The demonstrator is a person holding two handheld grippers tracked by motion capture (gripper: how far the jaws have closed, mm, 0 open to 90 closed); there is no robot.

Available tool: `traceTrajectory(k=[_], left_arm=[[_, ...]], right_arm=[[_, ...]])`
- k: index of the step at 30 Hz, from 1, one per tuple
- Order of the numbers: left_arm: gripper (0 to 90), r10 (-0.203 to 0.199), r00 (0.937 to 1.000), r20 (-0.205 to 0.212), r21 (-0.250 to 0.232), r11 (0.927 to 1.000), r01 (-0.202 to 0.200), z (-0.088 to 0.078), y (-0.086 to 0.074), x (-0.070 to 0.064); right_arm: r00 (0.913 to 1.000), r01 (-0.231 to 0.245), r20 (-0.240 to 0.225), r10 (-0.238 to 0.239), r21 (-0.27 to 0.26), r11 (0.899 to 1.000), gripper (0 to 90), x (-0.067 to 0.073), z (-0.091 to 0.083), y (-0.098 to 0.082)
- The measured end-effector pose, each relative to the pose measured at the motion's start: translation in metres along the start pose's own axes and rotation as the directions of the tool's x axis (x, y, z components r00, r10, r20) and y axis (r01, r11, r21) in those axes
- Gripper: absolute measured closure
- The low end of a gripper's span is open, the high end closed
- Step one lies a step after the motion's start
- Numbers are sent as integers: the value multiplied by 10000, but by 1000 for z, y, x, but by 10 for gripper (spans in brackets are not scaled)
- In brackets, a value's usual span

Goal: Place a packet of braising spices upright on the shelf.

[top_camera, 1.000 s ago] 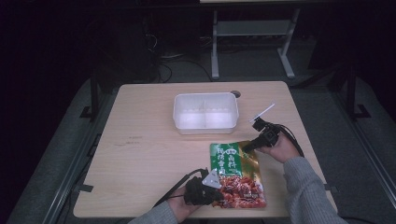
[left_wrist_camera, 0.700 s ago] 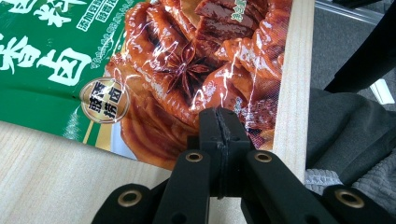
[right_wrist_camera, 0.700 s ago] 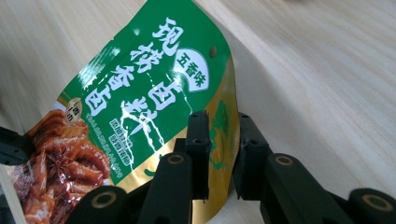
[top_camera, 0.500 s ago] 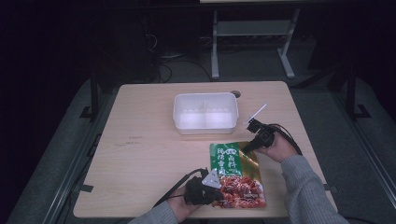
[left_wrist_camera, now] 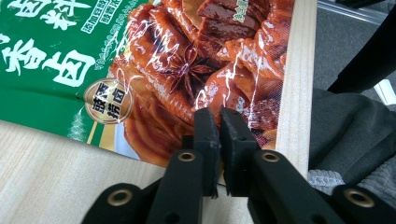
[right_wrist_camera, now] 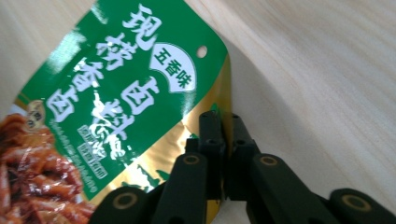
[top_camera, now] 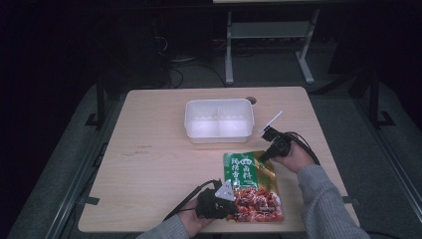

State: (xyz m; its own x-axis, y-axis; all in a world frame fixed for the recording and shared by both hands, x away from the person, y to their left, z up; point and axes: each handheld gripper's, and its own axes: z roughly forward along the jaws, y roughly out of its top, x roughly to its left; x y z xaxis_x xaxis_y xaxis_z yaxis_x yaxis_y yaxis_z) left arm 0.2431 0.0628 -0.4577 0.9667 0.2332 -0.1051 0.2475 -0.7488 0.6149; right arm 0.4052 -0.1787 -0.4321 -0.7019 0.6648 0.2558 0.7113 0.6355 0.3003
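A seasoning packet (top_camera: 251, 186), green on top with a picture of red braised meat below, lies flat near the table's front right. My left gripper (top_camera: 230, 203) is shut on its lower left edge; in the left gripper view the jaws (left_wrist_camera: 218, 114) pinch the packet (left_wrist_camera: 140, 56) beside the table edge (left_wrist_camera: 292, 93). My right gripper (top_camera: 263, 157) is shut on the packet's upper right corner. In the right gripper view its jaws (right_wrist_camera: 223, 119) clamp the gold border of the packet (right_wrist_camera: 116, 93), which lifts slightly off the wood.
A white two-compartment plastic container (top_camera: 219, 119) stands behind the packet at mid-table. A small dark round spot (top_camera: 251, 100) sits by its far right corner. Bare wooden table (top_camera: 149, 164) stretches to the left. Dark floor and a metal stand lie beyond.
My right hand has shifted a little to the left while holding the packet's corner. The left gripper and the container have not moved.
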Motion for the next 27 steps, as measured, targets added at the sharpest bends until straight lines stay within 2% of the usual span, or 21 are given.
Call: traceTrajectory(k=[4, 5, 14, 15, 18, 21, 27], left_arm=[[764, -45, 9999, -166, 6, 10000, 45, -4, 0, 0], [745, -185, 9997, -176, -160, 9997, 182, -8, 0, 0], [680, -453, 9969, -636, -597, 9974, 415, -31, -6, 3], [658, -453, 9959, -779, -598, 9974, 407, -37, -9, 4], [634, -511, 9944, -923, -590, 9972, 458, -43, -12, 6], [593, -686, 9914, -1116, -594, 9963, 623, -51, -20, 8], [536, -1028, 9849, -1394, -719, 9930, 935, -65, -37, 14]], right_arm=[[9999, 71, -92, -73, -161, 9998, 893, 2, -6, -2], [9999, 81, -139, -85, -264, 9996, 894, 3, -9, -4], [9994, 173, -286, -191, -619, 9979, 896, 8, -23, -9], [9993, 183, -325, -207, -733, 9971, 895, 10, -27, -11], [9990, 215, -374, -249, -884, 9959, 896, 11, -32, -13], [9985, 195, -481, -253, -1183, 9928, 896, 14, -43, -18], [9981, 266, -505, -342, -1429, 9894, 896, 19, -57, -21]])
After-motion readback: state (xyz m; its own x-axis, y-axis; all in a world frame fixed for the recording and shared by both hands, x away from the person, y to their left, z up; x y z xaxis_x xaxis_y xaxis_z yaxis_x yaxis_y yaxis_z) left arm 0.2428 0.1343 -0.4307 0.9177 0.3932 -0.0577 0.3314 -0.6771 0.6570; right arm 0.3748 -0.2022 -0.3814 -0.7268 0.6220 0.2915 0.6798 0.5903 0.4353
